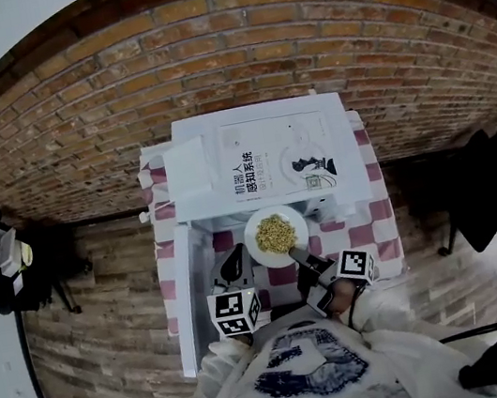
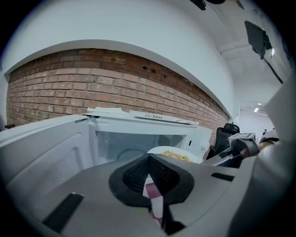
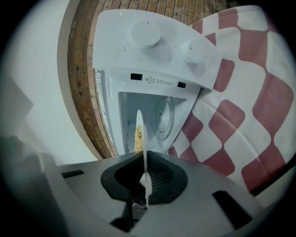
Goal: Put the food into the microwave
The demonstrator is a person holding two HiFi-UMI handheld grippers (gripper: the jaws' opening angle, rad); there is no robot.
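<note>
A white plate (image 1: 276, 233) heaped with yellow food hangs level in front of the white microwave's (image 1: 265, 157) open cavity. My right gripper (image 1: 299, 257) is shut on the plate's near rim. In the right gripper view the plate (image 3: 139, 134) shows edge-on between the jaws of the right gripper (image 3: 145, 185), with the cavity (image 3: 157, 115) just beyond it. The microwave door (image 1: 190, 299) stands swung out to the left. My left gripper (image 1: 238, 264) is beside the plate's left edge, shut with nothing in it. In the left gripper view the left gripper (image 2: 150, 178) points toward the plate (image 2: 173, 155) and the cavity (image 2: 134, 143).
The microwave stands on a red-and-white checked cloth (image 1: 367, 220) against a brick wall (image 1: 225, 64). A printed booklet (image 1: 280, 164) lies on top of the microwave. Dark office chairs (image 1: 494, 188) stand to the right, and dark equipment (image 1: 4, 270) to the left.
</note>
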